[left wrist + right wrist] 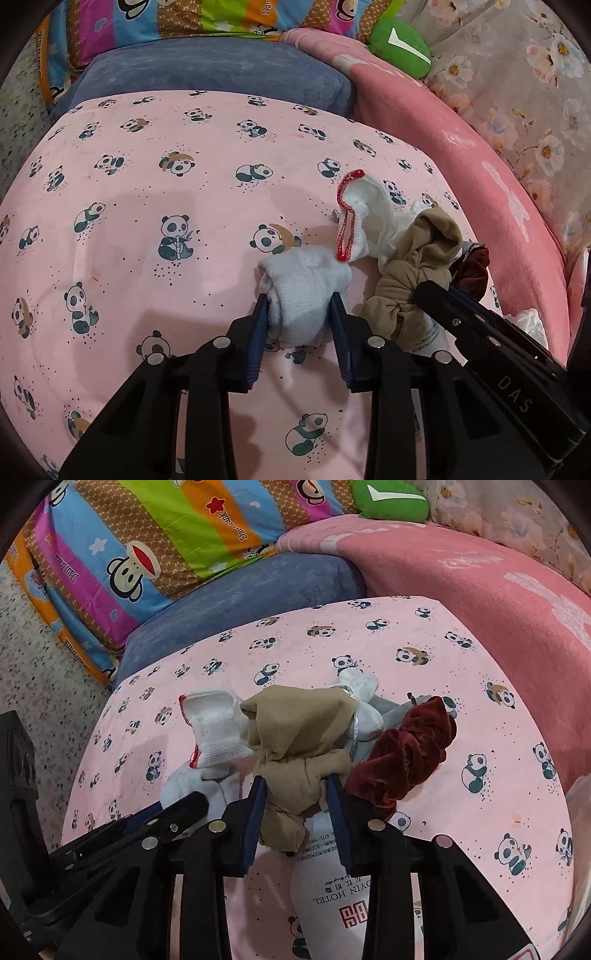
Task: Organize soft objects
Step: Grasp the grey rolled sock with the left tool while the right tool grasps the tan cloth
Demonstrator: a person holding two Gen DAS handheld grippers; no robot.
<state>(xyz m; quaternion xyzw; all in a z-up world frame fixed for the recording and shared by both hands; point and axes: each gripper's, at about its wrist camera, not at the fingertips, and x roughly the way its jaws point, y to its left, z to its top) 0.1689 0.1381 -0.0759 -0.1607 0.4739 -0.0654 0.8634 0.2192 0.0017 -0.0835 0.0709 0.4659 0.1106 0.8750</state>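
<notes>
We are working over the panda cloth [155, 192], a pink sheet printed with small pandas, and every place below is told from it.

Our left gripper [300, 308] is pinching a rolled pale sock [303, 291] that is lying on the cloth near its middle; the blue pads are pressing on both flanks of the roll, so the jaws are standing narrow and holding it. Our right gripper [295, 794] is squeezing a knotted tan stocking [291, 753] in the same way, jaws narrow, pads against the bundle on each side. In the left view the right gripper is reaching in from the cloth's right edge, its black finger lying over the tan stocking.

Just beyond the pale sock on the cloth, a white sock with red trim [356, 218] is lying, its cuff gaping open toward us, its lower end touching the pale sock. Behind the tan stocking a dark red scrunchie [410, 753] is resting on the cloth, touching the stocking's right side. Further back, a small white and grey bundle [364, 705] is showing behind both; we cannot tell what it is. Under the right gripper a white packet [332, 878] with printed hotel lettering is lying on the cloth.

Past the cloth's far edge a blue cushion [207, 70] is sitting, with a striped cartoon quilt [155, 542] behind it. Along the cloth's right edge a pink blanket [461, 147] is lying, and a green plush [400, 46] is resting at its far end.
</notes>
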